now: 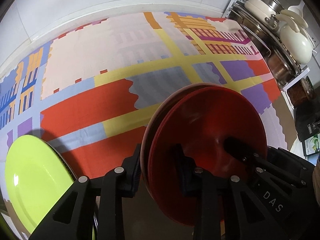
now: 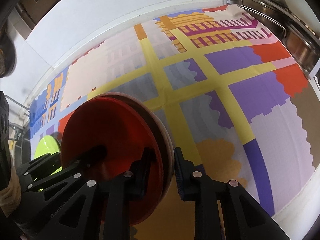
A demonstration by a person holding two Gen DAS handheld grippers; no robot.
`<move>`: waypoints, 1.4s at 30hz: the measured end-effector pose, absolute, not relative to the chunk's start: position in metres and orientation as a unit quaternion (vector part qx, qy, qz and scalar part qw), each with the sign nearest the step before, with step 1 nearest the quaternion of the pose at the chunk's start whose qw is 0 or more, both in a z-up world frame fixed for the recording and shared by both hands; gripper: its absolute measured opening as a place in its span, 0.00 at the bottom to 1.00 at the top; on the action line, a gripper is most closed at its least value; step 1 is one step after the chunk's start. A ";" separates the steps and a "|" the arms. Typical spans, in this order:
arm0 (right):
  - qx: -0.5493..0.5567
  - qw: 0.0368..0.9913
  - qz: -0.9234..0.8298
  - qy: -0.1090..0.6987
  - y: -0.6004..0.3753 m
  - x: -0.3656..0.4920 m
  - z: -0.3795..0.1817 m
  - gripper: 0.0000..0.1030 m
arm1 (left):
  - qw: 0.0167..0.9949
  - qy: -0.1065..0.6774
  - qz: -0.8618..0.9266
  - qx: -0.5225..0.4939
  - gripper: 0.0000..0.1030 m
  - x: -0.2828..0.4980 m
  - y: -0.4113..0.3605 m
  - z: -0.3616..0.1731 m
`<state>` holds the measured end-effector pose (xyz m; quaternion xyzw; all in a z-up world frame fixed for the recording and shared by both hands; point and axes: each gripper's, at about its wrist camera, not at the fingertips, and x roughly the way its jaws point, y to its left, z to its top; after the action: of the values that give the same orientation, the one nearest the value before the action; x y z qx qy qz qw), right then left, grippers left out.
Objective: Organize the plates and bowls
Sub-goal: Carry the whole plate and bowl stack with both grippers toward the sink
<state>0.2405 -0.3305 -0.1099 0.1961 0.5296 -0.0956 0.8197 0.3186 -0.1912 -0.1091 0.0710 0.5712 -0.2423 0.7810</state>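
Observation:
A stack of plates (image 1: 210,124), red on its shown face with a pale plate behind, is held on edge above the patterned tablecloth (image 1: 96,108). My left gripper (image 1: 160,160) is shut on the stack's rim, one finger on the red face and one on the pale back. My right gripper (image 2: 162,160) clamps the same stack (image 2: 112,124) the same way. Each gripper shows in the other's view, the right gripper (image 1: 246,156) and the left gripper (image 2: 84,158), both reaching onto the red face. A lime green plate (image 1: 34,180) lies at the lower left, also the green plate (image 2: 48,146).
Steel pots (image 1: 280,64) with cream-coloured lids (image 1: 296,40) sit on a white rack at the back right, the pots (image 2: 300,40) close to the cloth's corner. A green-labelled box (image 1: 312,142) sits at the right edge. A white wall (image 1: 80,4) borders the far side.

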 end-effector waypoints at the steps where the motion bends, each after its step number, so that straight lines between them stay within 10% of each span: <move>1: 0.195 0.821 -0.095 0.529 -0.329 0.240 -0.108 0.23 | 0.782 0.571 -0.241 0.069 0.29 0.318 -0.190 -0.108; 42: 0.113 0.845 0.054 0.521 -0.139 0.263 -0.051 0.23 | 0.833 0.539 -0.118 -0.033 0.30 0.282 0.020 -0.055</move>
<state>0.2631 -0.1386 -0.0510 0.1126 0.5206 0.0542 0.8446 0.2820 0.0201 -0.0553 -0.0329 0.5388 -0.1183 0.8334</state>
